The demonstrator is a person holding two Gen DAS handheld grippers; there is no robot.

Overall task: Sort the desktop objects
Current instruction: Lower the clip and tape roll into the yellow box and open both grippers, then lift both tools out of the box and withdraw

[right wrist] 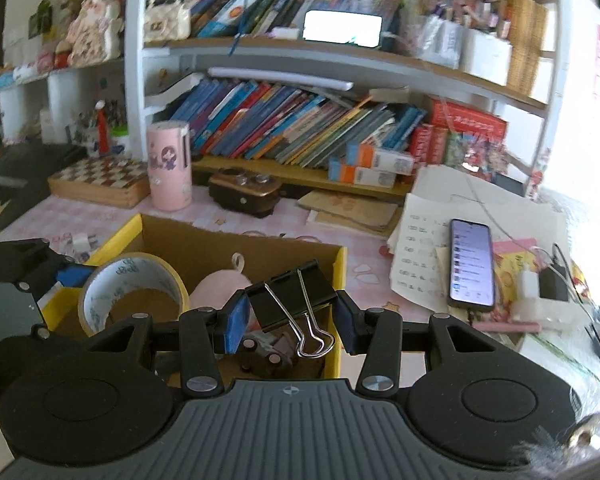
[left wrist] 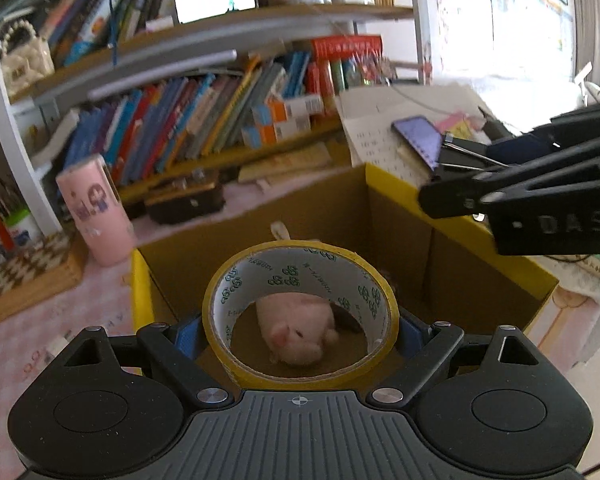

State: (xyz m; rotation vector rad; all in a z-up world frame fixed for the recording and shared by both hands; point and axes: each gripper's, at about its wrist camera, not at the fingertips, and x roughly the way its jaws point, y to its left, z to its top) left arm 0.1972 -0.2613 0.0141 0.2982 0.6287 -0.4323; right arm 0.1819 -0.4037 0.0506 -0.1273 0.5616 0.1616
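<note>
Yellow-edged tape roll [left wrist: 300, 312], green-printed white core; black binder clip [right wrist: 291, 295], silver handles.

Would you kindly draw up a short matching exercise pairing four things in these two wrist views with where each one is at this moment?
Things:
1. roll of tape
2. binder clip
3. pink plush toy
4. phone

Places:
A. lying on the papers, right of the box
B. held between the left gripper fingers, over the box
C. on the floor of the cardboard box
D. held between the right gripper fingers, over the box

Pairs: 1-B, 2-D, 3-C, 4-A
</note>
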